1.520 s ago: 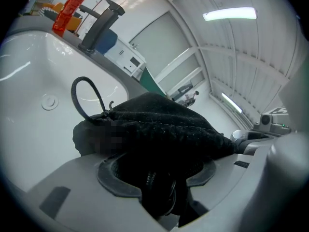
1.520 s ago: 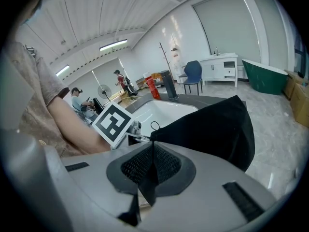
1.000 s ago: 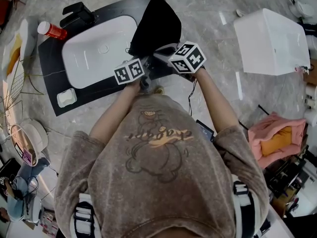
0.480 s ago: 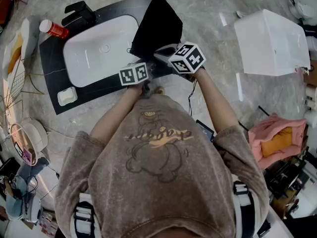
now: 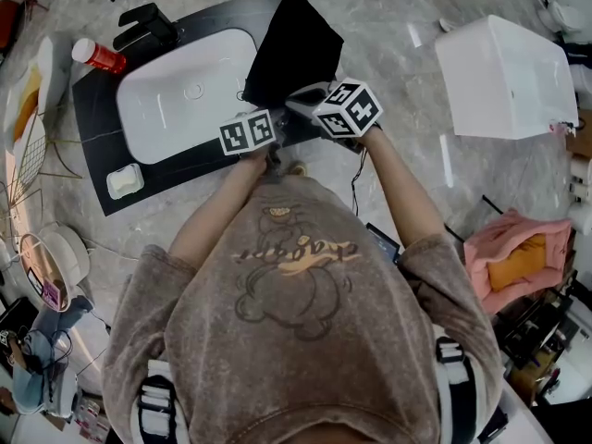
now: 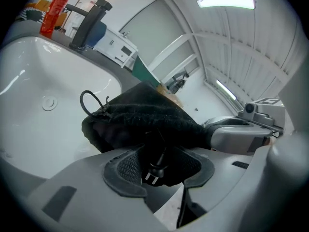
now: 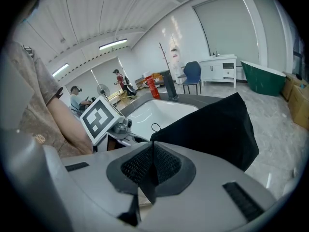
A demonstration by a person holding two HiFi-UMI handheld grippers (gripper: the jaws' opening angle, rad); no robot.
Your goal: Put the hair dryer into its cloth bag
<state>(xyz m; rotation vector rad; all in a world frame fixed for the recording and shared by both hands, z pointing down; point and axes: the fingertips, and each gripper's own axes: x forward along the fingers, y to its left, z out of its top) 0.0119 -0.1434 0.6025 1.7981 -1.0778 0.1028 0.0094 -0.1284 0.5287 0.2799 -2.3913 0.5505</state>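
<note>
While you stand at the near edge of the black counter (image 5: 97, 109), both tongs sit close together just in front of your chest. Your right tongs (image 7: 152, 166) are pressed together on a fold of the black cloth bag (image 7: 212, 129). They hold it up by its edge, and the rest of the cloth spreads out ahead of them and to their right. Your left tongs (image 6: 163, 164) stand apart, though they have just been closing in. Between their pads hangs a two-pin plug (image 6: 150, 177) on a dark cord, coming out of the near side of the bag, and neither pad presses on it. The cloth just ahead of those tongs bulges. The hair dryer's body is covered by it, so only the plug and cord show you where it is.

The bag hangs over the right part of the counter, beside the right end of the white basin (image 5: 176, 100). A white soap dish (image 5: 124, 180) sits on the counter's near left corner. Beyond the basin, at its far left, stands a black tap (image 5: 146, 28), with a red can (image 5: 97, 56) lying close to its left. Well off to your right, a white box (image 5: 504, 77) rests on the marble floor.
</note>
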